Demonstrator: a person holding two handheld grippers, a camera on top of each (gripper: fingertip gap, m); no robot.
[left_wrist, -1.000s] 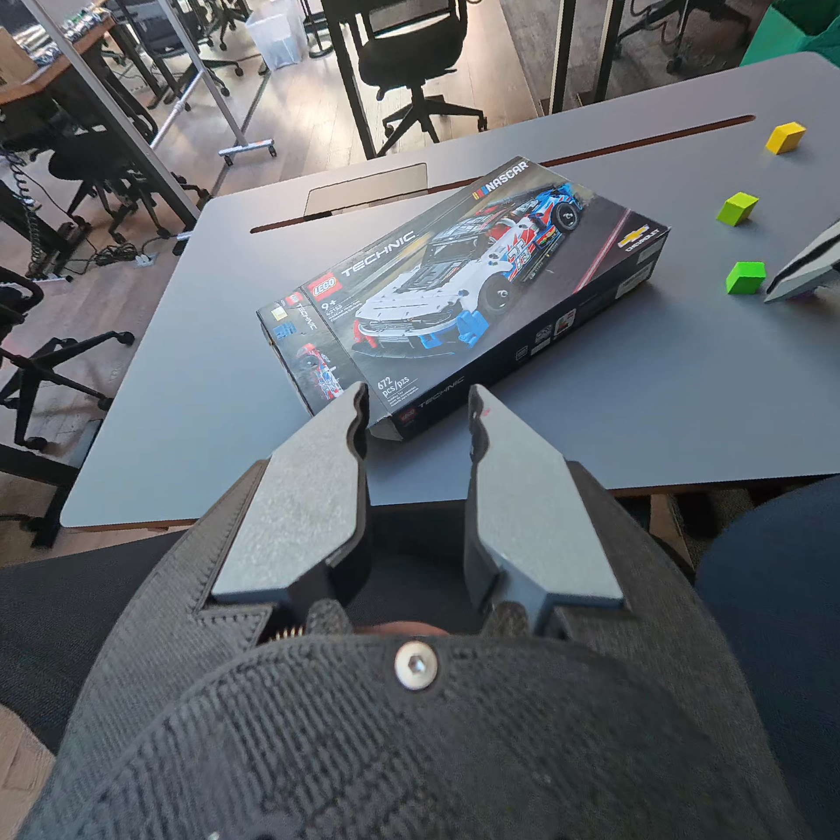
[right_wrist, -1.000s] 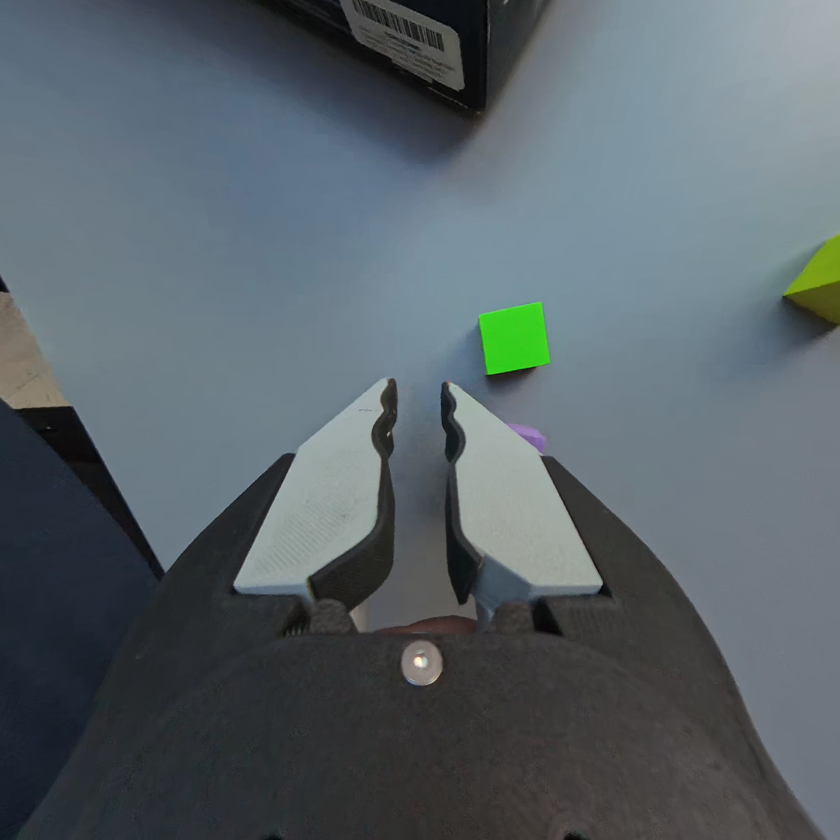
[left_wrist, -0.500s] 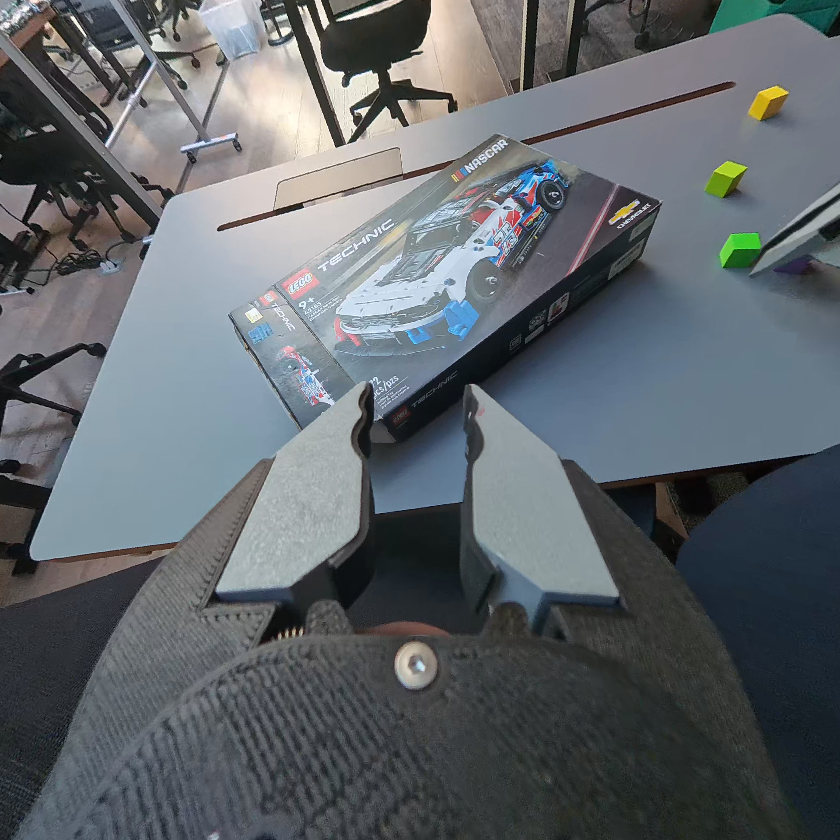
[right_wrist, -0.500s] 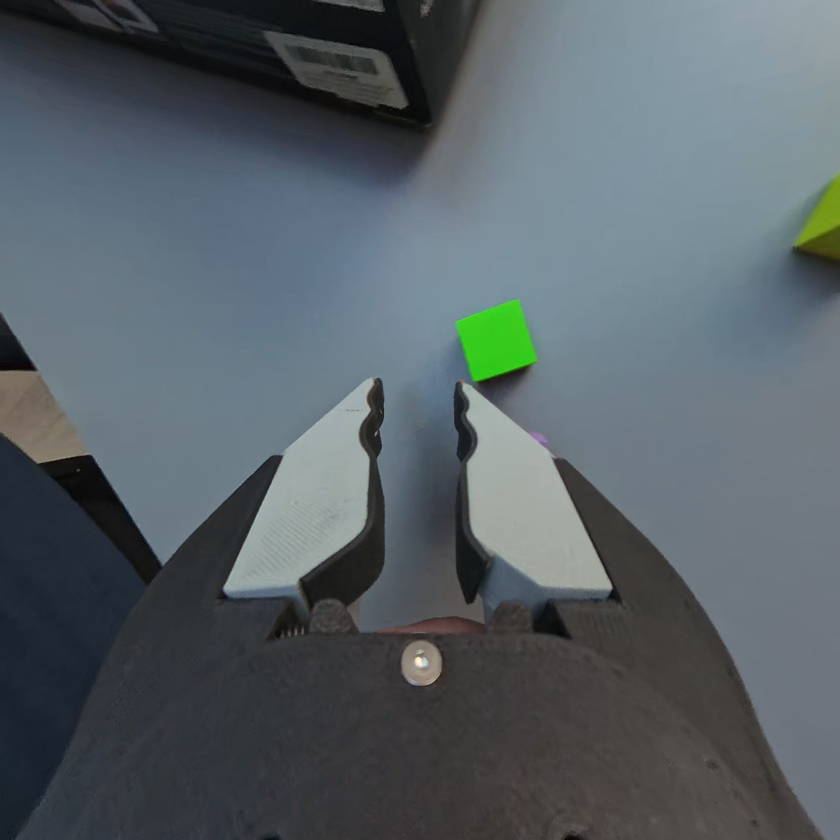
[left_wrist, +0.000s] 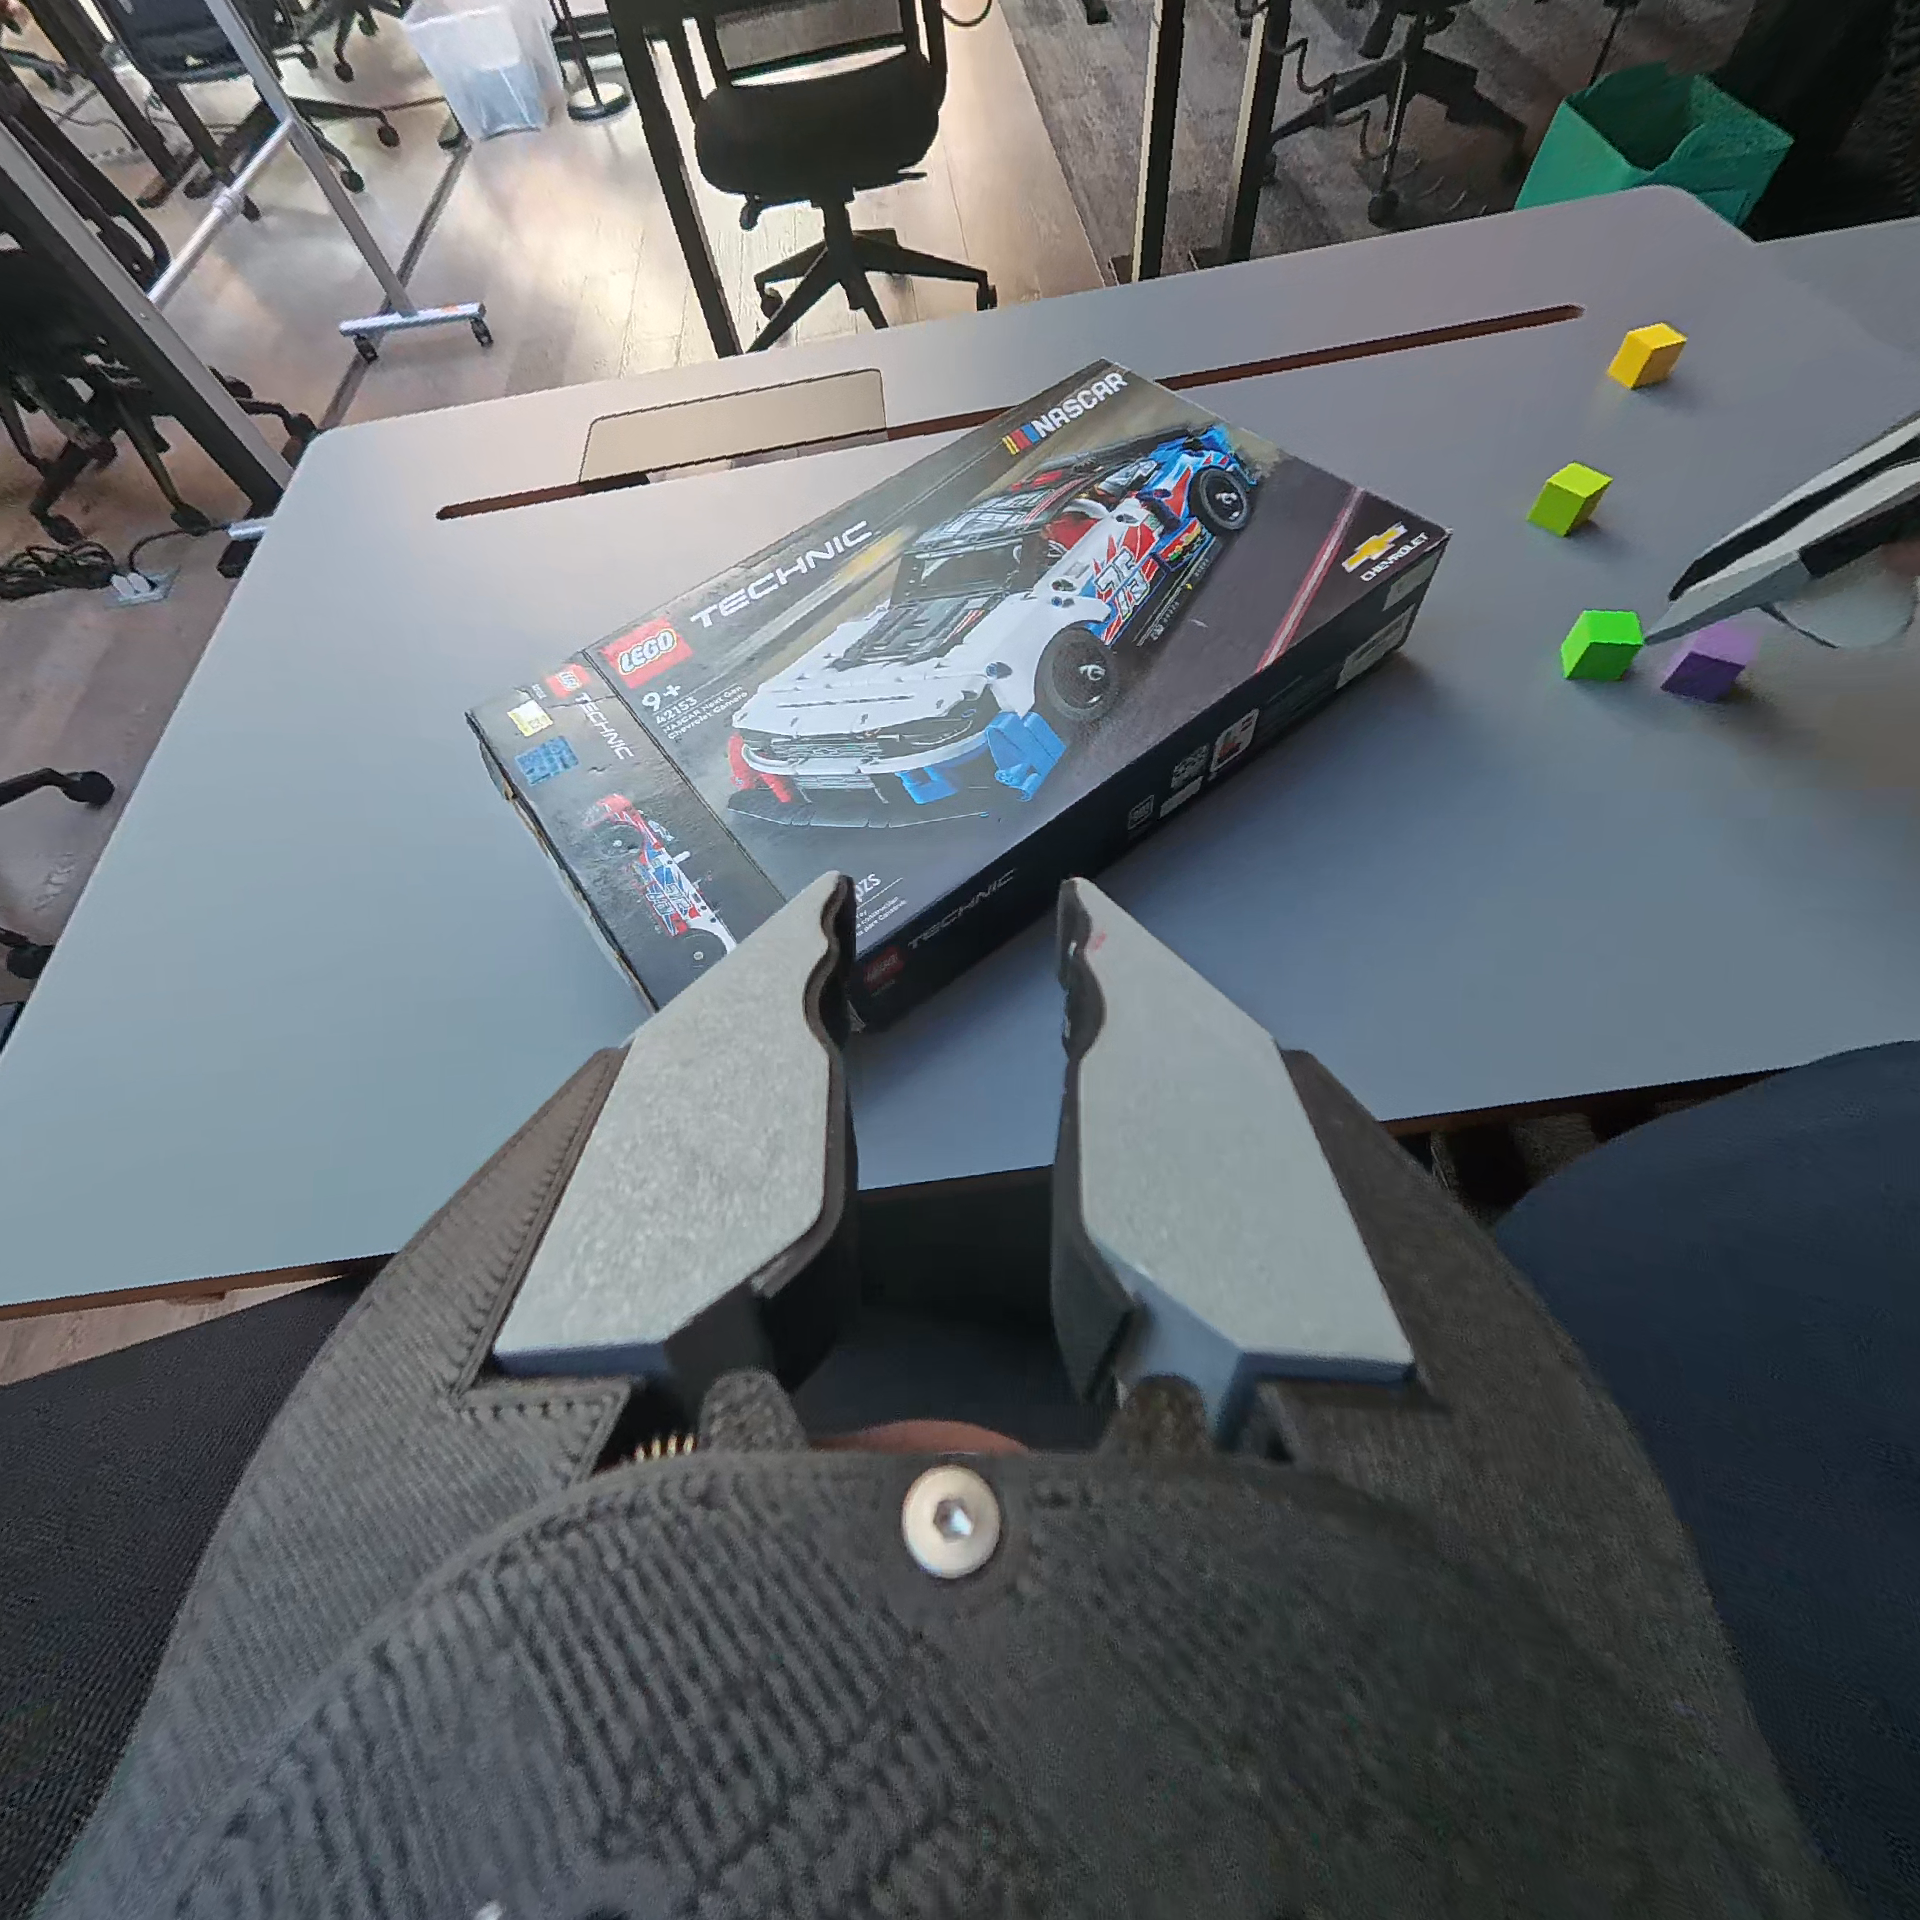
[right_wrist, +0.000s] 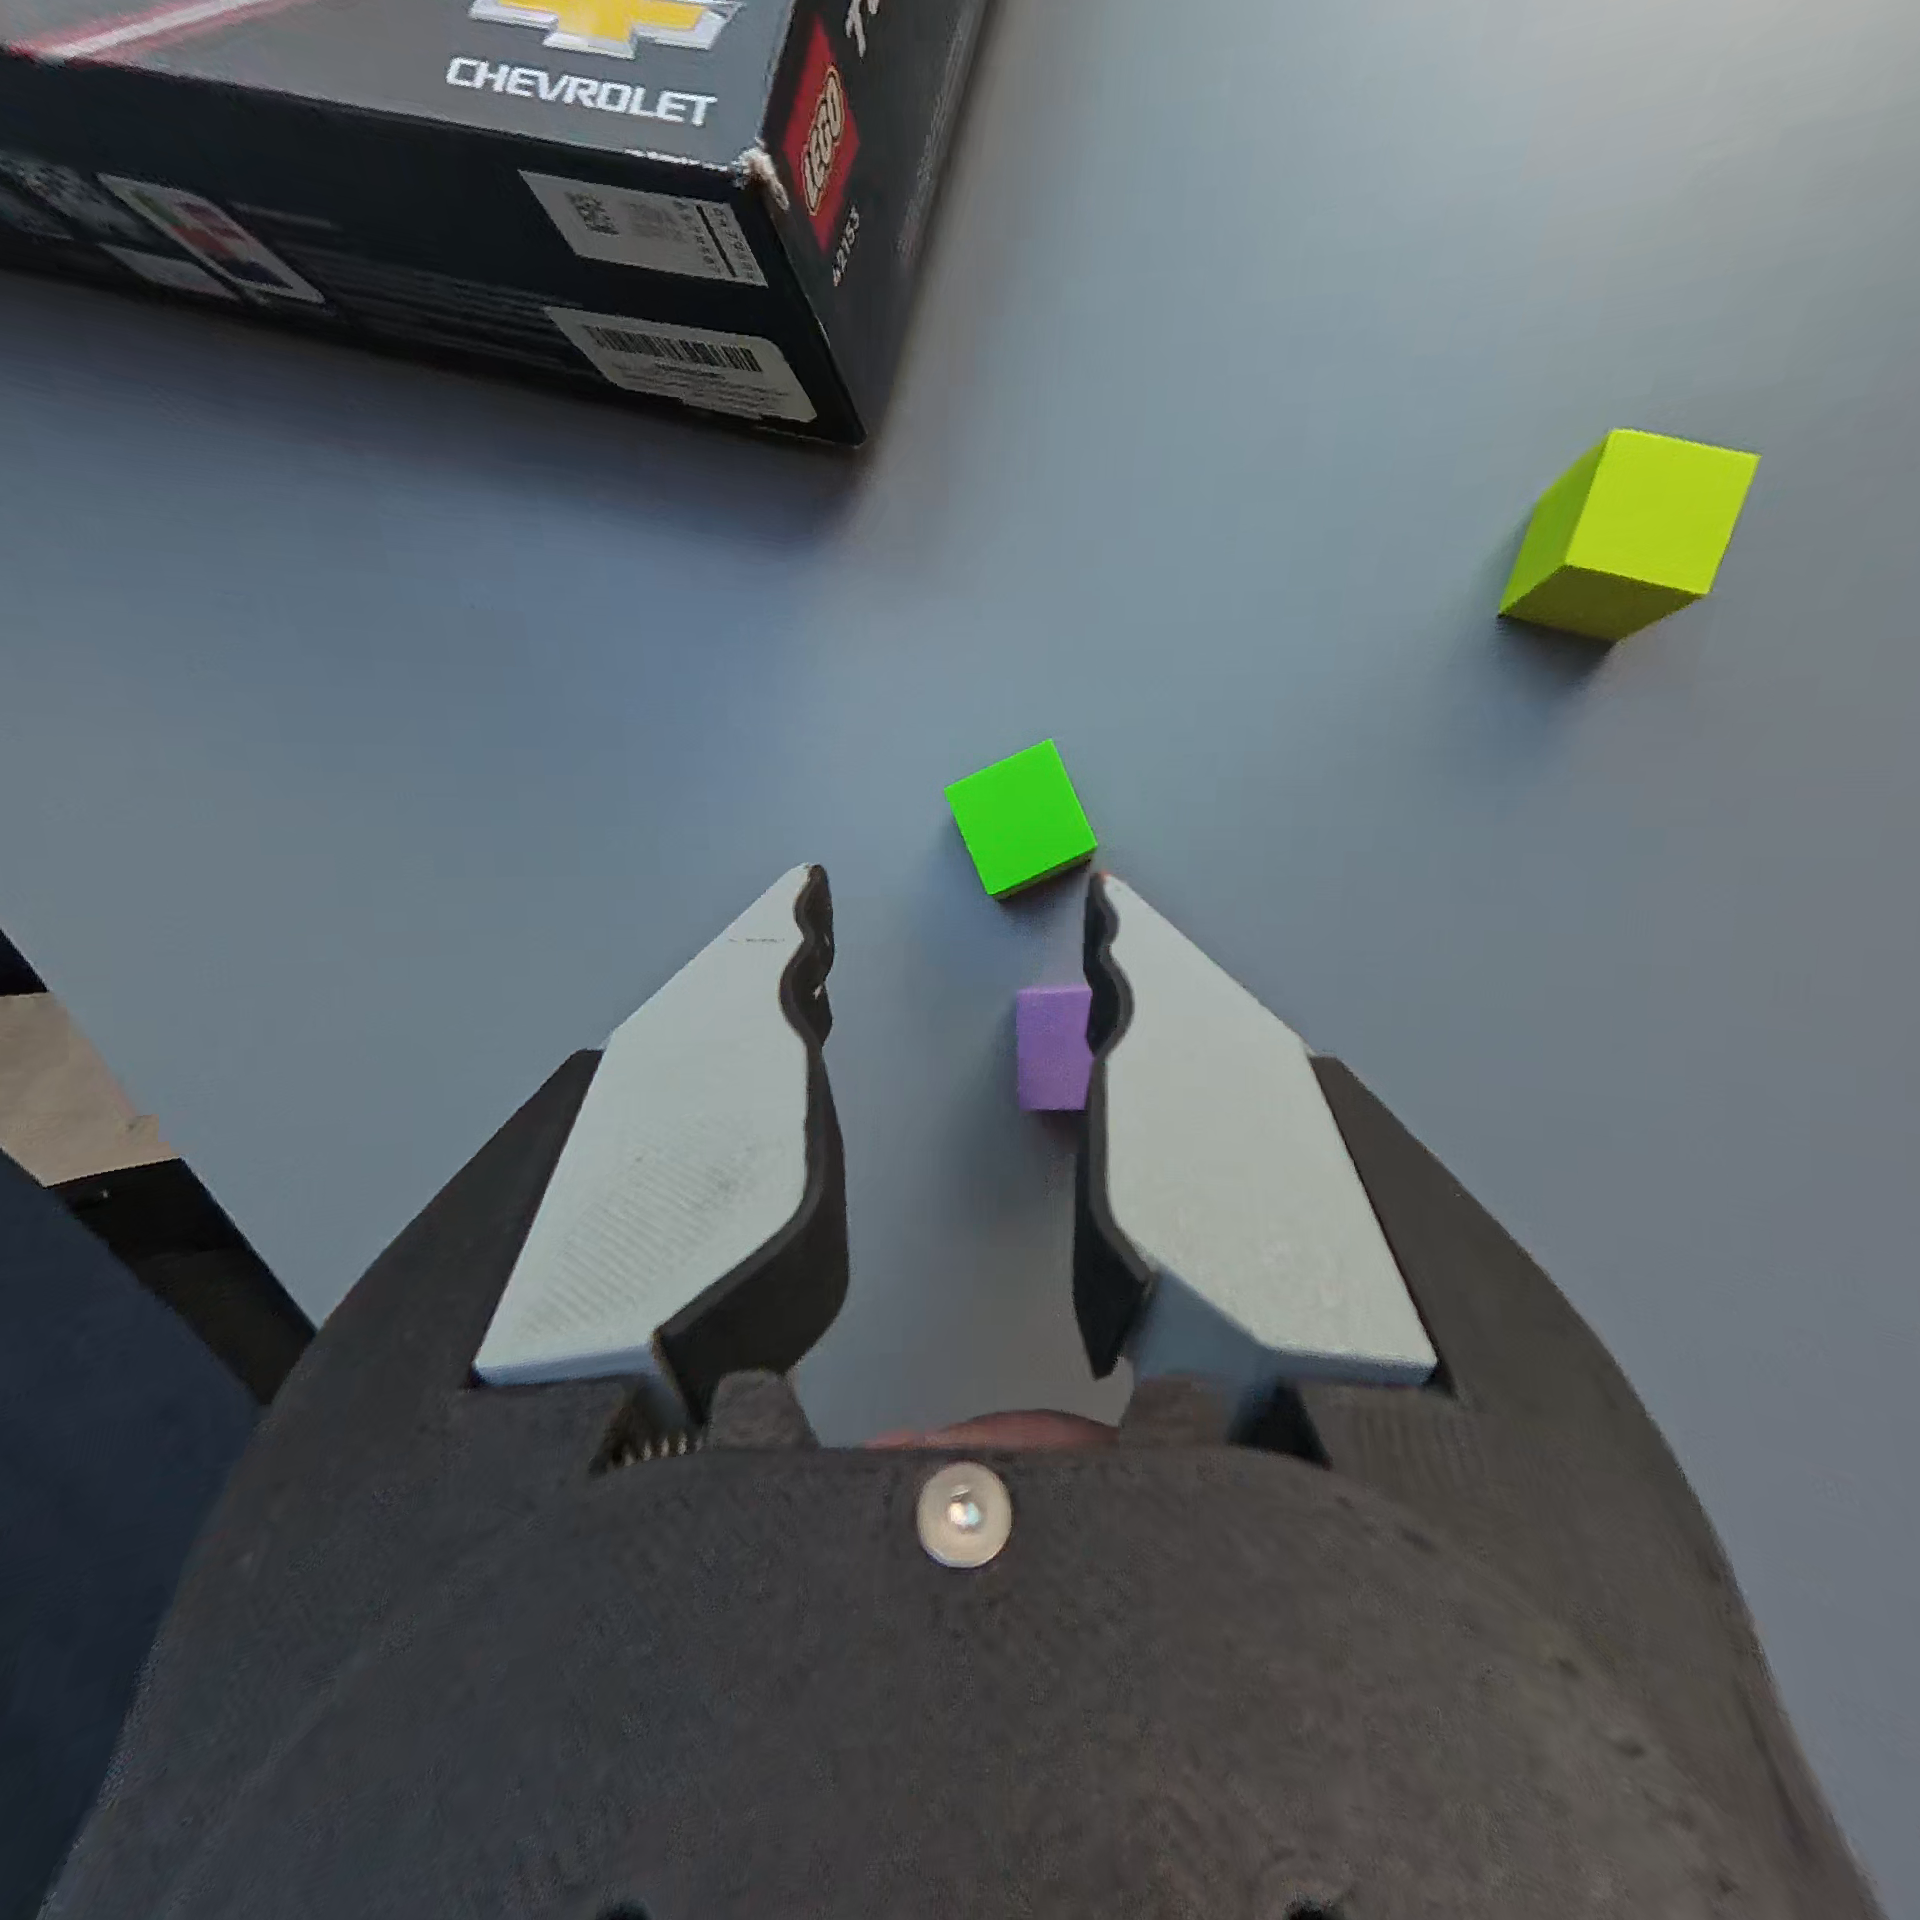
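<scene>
My left gripper (left_wrist: 951, 914) is open and empty, over the near edge of the grey table (left_wrist: 312, 831), just short of the near corner of a dark toy-car box (left_wrist: 987, 665). My right gripper (right_wrist: 956, 883) is open above the table. A purple cube (right_wrist: 1051, 1049) lies on the table between its fingers, close to the right finger (right_wrist: 1195, 1091), and is not gripped. A green cube (right_wrist: 1021, 818) lies just beyond the fingertips. The left wrist view shows the right gripper (left_wrist: 1766, 561) hovering over the purple cube (left_wrist: 1709, 663), next to the green cube (left_wrist: 1600, 644).
A lime cube (right_wrist: 1631, 535) lies farther right, and a yellow cube (left_wrist: 1645, 355) lies near a slot (left_wrist: 1351, 353) in the table. The box corner (right_wrist: 810, 312) is ahead left of my right gripper. Office chairs and a green bin (left_wrist: 1652, 145) stand beyond the table. The grippers' ends are close to 45 cm from one another.
My right gripper's jaws have opened wider, and the purple cube now shows between its fingers. My left gripper has closed slightly and shifted only a little.
</scene>
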